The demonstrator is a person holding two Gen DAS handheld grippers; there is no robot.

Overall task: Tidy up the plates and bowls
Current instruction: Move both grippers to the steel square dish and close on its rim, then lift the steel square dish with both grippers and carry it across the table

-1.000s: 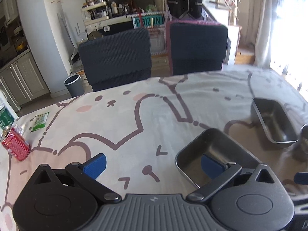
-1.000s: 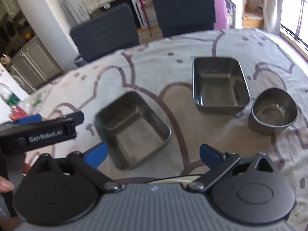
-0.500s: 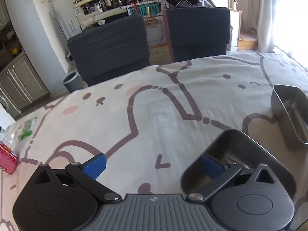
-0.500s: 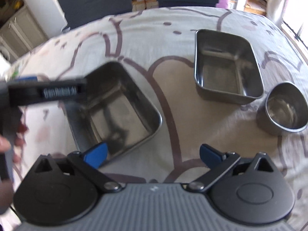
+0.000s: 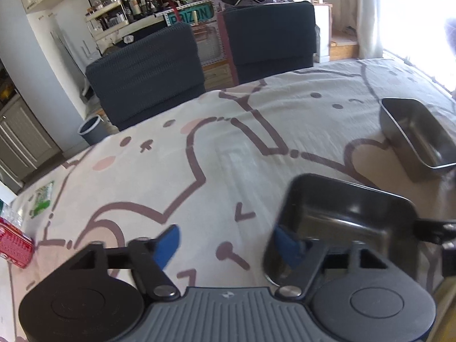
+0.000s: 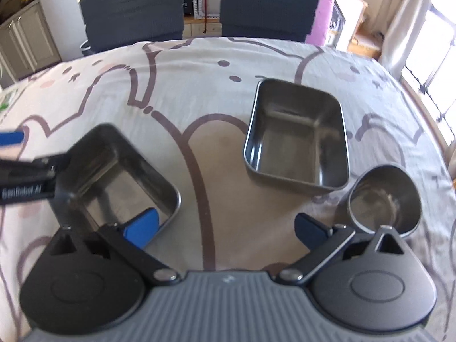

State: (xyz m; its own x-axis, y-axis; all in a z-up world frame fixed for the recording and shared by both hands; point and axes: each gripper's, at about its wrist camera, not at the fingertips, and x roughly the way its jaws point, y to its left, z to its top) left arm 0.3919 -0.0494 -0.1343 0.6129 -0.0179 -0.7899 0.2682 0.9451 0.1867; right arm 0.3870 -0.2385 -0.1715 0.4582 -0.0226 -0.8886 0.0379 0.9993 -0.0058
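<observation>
over the near tray [image 5: 342, 213] | left gripper [image 5: 228, 245] tilted down, jaws closing astride rim | right gripper [image 6: 225, 225] jaws spread

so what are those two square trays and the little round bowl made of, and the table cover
Near square tray, far tray and round bowl: most likely stainless steel, with a grey mirror-like sheen, reflections inside and thin rolled rims.
Table cover: looks like soft woven fabric, matte beige with a printed brown cartoon outline; it shows faint creases and no shine.
</observation>
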